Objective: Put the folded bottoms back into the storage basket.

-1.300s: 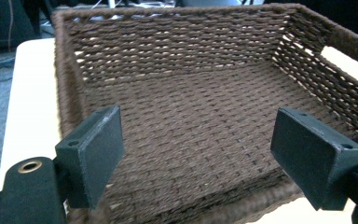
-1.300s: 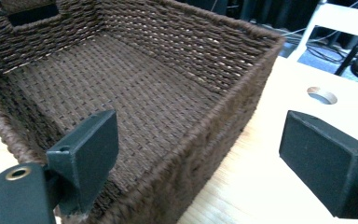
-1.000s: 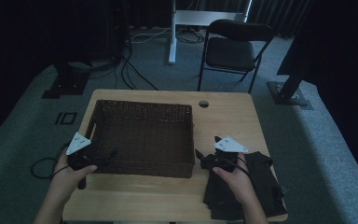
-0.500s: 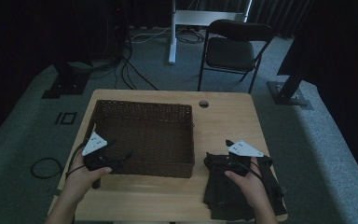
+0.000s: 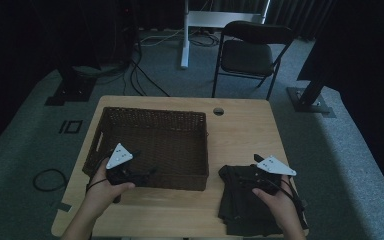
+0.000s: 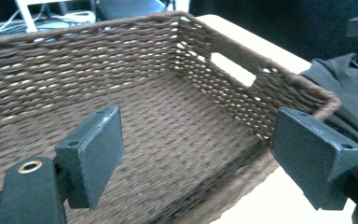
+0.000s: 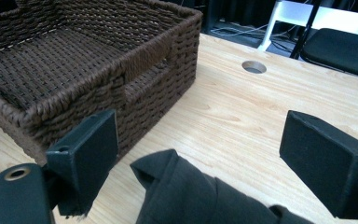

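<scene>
On the near right of the wooden table (image 5: 240, 125), a dark folded garment (image 5: 245, 205) lies flat, just beside the short wall of the brown wicker basket (image 5: 152, 115) but not touching it as far as we can tell. We hold the right gripper (image 5: 252, 182) low over the garment's far edge with its 2 jaws spread wide; in the right gripper view a raised fold of the cloth (image 7: 182, 186) sits between them, which we judge is the spot lined up for a pinch. Our left gripper (image 5: 140, 176) hovers at the basket's near rim, jaws likewise wide apart and holding nothing, and its view looks down into the bare woven floor (image 6: 168, 140). We read that as waiting to receive or steady the cloth, since the basket looks like the likely destination.
</scene>
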Tool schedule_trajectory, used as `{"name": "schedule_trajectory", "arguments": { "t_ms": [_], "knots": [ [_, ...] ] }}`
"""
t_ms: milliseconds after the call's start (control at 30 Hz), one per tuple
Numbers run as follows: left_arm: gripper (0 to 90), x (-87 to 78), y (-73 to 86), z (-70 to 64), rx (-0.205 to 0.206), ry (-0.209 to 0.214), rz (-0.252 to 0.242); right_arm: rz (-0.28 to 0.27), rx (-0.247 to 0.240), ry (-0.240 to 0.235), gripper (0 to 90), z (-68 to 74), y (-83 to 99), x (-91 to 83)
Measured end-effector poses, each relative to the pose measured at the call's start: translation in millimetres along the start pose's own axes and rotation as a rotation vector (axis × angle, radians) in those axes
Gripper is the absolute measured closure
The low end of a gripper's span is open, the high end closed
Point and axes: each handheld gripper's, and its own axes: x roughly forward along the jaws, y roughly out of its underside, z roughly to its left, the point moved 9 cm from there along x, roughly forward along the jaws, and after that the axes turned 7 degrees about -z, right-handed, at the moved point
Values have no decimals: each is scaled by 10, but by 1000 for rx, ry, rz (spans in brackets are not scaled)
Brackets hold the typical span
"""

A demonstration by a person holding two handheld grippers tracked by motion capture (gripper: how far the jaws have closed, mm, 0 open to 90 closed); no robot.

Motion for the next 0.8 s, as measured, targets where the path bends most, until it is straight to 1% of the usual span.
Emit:
{"name": "schedule_trajectory", "arguments": {
  "t_ms": [33, 67, 100, 133, 167, 200, 233, 267, 333, 400, 433, 467, 500, 533, 600, 633, 667, 700, 733, 767, 800],
  "knots": [
    [176, 37, -14, -61, 9, 10, 0, 0, 6, -1, 112, -8, 14, -13],
    [176, 37, -14, -61, 9, 10, 0, 0, 6, -1, 112, -8, 14, -13],
    [176, 76, -29, -127, 11, 27, -5, -4, 6, 6, 138, -34, 34, -39],
    [176, 97, -34, -161, 12, 35, -5, -6, 0, 4, 136, -40, 43, -53],
    [176, 116, -35, -191, 21, 43, -2, -6, 2, 2, 137, -44, 55, -65],
    [176, 116, -35, -191, 21, 43, -2, -6, 2, 2, 137, -44, 55, -65],
    [176, 158, -41, -255, 21, 59, -2, -6, 0, 5, 134, -58, 73, -86],
    [176, 158, -41, -255, 21, 59, -2, -6, 0, 5, 134, -58, 73, -86],
    [176, 211, -45, -339, 30, 75, -1, -7, 11, 8, 133, -83, 93, -124],
    [176, 220, -46, -361, 30, 82, 1, -5, 7, 16, 132, -108, 107, -146],
    [176, 250, -52, -421, 32, 93, -1, -2, 9, 23, 132, -126, 119, -161],
    [176, 250, -52, -421, 32, 93, -1, 0, 1, 21, 131, -134, 126, -175],
    [176, 272, -60, -481, 36, 105, -1, -4, 0, 21, 131, -140, 128, -190],
    [177, 272, -60, -481, 36, 105, -1, -4, 0, 21, 131, -140, 128, -190],
    [176, 299, -61, -547, 40, 121, 0, -7, -5, 25, 130, -161, 140, -232],
    [176, 329, -57, -607, 42, 136, 0, -5, -5, 36, 129, -186, 156, -268],
    [176, 329, -57, -607, 42, 136, 0, -5, -5, 36, 129, -186, 156, -268],
    [176, 365, -47, -657, 44, 144, 4, -4, -3, 43, 126, -213, 178, -303],
    [176, 365, -47, -657, 44, 144, 4, -1, -1, 44, 125, -224, 193, -317],
    [176, 399, -32, -713, 50, 156, 11, 1, 2, 44, 124, -234, 209, -331],
    [177, 399, -32, -713, 50, 156, 11, 5, 6, 47, 124, -247, 228, -345]
  ]
}}
